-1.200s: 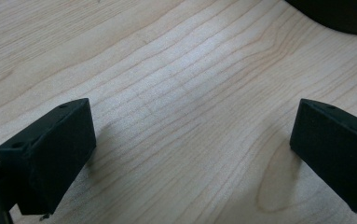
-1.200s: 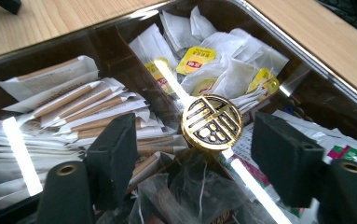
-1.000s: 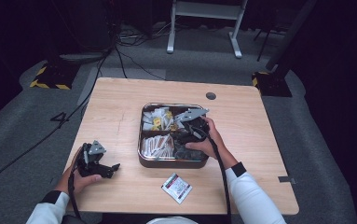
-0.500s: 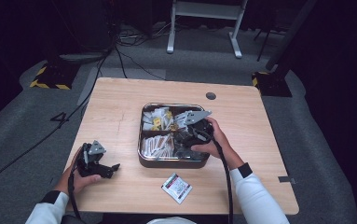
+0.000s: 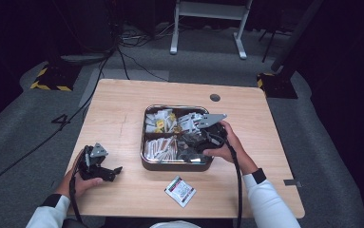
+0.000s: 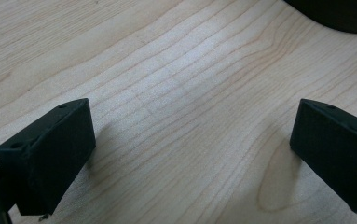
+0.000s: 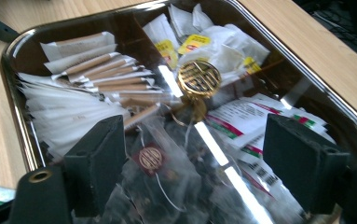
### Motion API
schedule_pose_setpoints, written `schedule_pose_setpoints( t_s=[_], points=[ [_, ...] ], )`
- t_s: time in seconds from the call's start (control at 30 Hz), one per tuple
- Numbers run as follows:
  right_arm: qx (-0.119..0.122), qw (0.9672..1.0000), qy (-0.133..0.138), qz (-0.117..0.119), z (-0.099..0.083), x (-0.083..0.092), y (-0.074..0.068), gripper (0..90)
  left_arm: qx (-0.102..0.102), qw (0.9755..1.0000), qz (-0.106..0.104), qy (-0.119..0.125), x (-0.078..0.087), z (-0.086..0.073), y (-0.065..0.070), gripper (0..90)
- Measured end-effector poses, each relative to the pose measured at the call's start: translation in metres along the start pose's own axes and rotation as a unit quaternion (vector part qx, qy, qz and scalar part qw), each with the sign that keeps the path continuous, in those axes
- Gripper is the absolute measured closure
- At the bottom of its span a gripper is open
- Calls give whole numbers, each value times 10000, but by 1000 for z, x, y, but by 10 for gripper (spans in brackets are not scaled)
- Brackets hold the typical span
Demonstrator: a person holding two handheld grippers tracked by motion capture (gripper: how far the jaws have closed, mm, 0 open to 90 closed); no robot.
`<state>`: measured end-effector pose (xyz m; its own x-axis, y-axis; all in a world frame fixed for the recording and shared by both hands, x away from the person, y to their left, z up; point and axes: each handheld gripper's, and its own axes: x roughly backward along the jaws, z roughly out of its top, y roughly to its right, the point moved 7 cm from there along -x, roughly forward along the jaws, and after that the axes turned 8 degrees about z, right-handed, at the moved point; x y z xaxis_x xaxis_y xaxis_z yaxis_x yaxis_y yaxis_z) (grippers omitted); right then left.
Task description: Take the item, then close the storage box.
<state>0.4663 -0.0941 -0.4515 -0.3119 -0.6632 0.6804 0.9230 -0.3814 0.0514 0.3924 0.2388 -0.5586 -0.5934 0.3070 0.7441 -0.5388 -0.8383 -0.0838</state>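
Right gripper view: we are hovering our right gripper point(image 7: 195, 154), jaws just spread and empty, above the tray point(image 7: 306, 74)'s tea bags point(image 7: 153, 163); left gripper point(image 6: 190, 154) gaping beside the tray, so we are likely picking next.

A single sachet point(image 5: 180, 191) (white, with red and green print) is seen lying flat near the front edge of the wooden surface point(image 5: 118, 109), and a small dark round cap point(image 5: 215, 98) is set toward the far edge.

Silver tray point(image 5: 145, 160), pale wood-grain table point(image 5: 122, 109), red-and-white sachet point(image 5: 180, 191), black hand-held gripper point(image 5: 115, 170)
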Motion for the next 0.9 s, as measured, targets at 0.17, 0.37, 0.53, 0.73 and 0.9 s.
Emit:
schedule_pose_setpoints(
  t_s=[0.17, 0.37, 0.53, 0.73, 0.9],
  points=[
    [16, 10000, 2, -82, -4, 9, 1, 226, -1, 10000, 1, -1, 0, 0, 0, 2],
    [56, 9998, -52, -196, -10, 18, 3, 229, -30, 10000, 0, -7, 0, 0, 0, 1],
    [64, 9993, -138, -332, -18, 26, 6, 230, -33, 10000, 0, -7, 0, 0, 0, 2],
    [-13, 9990, -126, -420, -26, 34, 10, 231, -31, 10000, 6, 5, -1, 1, -1, 1],
    [-43, 9986, -152, -495, -34, 41, 12, 231, -27, 10000, 4, 4, -1, 1, 0, 1]
  ],
)
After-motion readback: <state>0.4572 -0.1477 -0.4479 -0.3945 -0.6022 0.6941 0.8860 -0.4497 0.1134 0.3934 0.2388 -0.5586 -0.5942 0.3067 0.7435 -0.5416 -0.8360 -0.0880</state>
